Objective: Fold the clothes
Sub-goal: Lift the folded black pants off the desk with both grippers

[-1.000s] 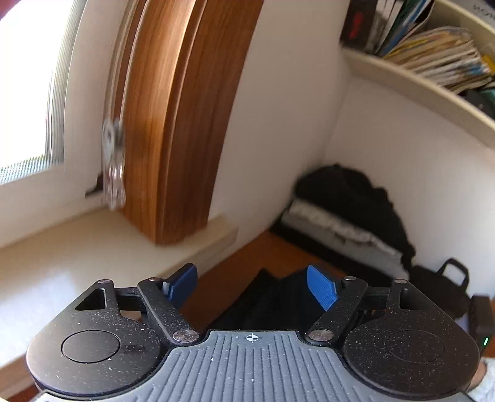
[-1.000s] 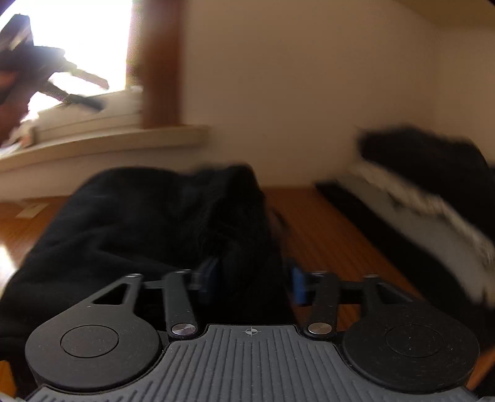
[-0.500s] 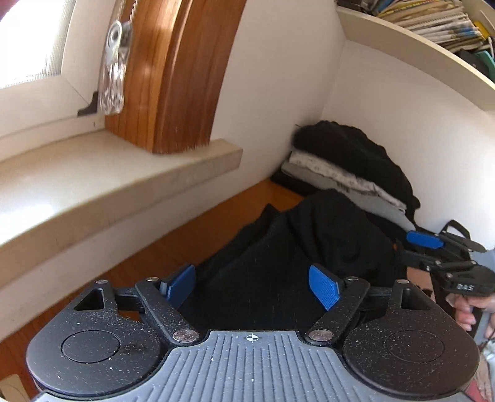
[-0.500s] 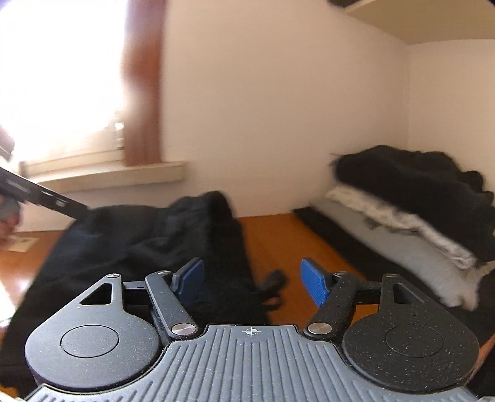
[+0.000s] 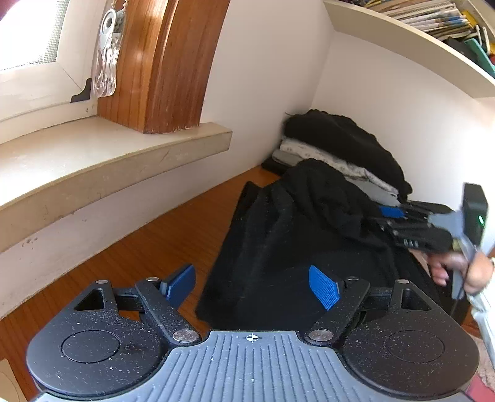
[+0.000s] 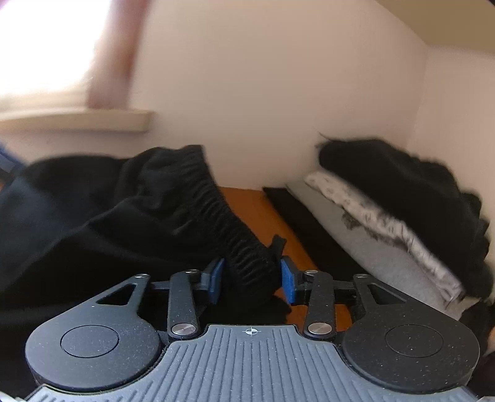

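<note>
A crumpled black garment [image 5: 294,232] lies on the orange wooden surface [image 5: 154,241]. My left gripper [image 5: 252,284] hangs open just above the garment's near edge, with nothing touching its blue pads [image 5: 323,290]. In the right wrist view the same garment [image 6: 92,222] fills the left side, and its gathered elastic waistband [image 6: 235,241] runs between the jaws of my right gripper [image 6: 251,278]. Those jaws are closing around the waistband's end; the pads stand close on both sides of it. My right gripper [image 5: 386,216] also shows in the left wrist view, at the garment's far right.
A stack of folded clothes [image 5: 340,148] [image 6: 386,216], black on patterned white on grey, sits in the corner against the wall. A stone window sill [image 5: 108,160] runs along the left. A shelf of books [image 5: 433,18] hangs above. A person's hand [image 5: 458,269] holds the right gripper.
My left gripper has sunk toward the black garment, still open. My right gripper has shifted to the waistband's end and its jaws have narrowed around it.
</note>
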Demonstrator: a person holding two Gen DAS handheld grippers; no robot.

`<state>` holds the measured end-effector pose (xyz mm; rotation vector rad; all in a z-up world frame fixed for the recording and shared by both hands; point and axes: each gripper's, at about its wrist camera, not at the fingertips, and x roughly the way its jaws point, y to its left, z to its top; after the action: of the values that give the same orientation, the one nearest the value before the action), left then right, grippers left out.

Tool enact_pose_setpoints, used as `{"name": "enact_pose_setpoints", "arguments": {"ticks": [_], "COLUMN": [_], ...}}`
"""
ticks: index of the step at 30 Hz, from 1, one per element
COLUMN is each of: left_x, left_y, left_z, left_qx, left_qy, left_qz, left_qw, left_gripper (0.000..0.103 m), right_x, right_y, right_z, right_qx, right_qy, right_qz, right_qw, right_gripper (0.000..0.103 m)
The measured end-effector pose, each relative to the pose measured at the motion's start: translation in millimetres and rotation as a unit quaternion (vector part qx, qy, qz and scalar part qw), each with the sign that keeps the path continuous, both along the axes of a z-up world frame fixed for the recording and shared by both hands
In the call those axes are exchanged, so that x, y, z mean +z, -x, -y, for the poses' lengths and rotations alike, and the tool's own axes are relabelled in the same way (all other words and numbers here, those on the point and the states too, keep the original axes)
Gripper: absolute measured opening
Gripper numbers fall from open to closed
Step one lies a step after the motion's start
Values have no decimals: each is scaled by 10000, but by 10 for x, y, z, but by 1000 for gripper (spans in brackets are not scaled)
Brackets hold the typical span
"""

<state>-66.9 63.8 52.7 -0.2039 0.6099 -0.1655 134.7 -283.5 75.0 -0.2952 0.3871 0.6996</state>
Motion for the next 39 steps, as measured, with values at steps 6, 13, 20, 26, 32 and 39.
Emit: {"name": "enact_pose_setpoints", "arguments": {"ticks": [6,13,20,26,32,39], "left_x": [-130,-223,-249,-255,-238,-227], "left_y": [-30,-41,-10,11,35,60], "left_z": [141,182,188,178,179,169], "left_qx": [-266,-149,-73,-51,-54,-48], "left_qy": [-158,-213,-285,-204,-196,-178], "left_qz": [106,111,56,5,67,230], "left_qw": [9995,9996,9996,9998,9998,9996], "left_gripper": [84,68,68,68,70,69], "right_x": [104,57,-17,234,145,79], "right_y": [269,456,337,257,178,-320], "right_z": [265,376,247,661,615,585], "right_qx": [71,249,99,-491,-448,-366], "right_qy": [-264,-661,-650,-1051,-711,-1359], "right_qz": [-112,-1046,-1151,-620,-656,-1576], "right_qw": [9996,9920,9912,9913,9943,9774], "right_gripper": [56,56,7,4,26,52]}}
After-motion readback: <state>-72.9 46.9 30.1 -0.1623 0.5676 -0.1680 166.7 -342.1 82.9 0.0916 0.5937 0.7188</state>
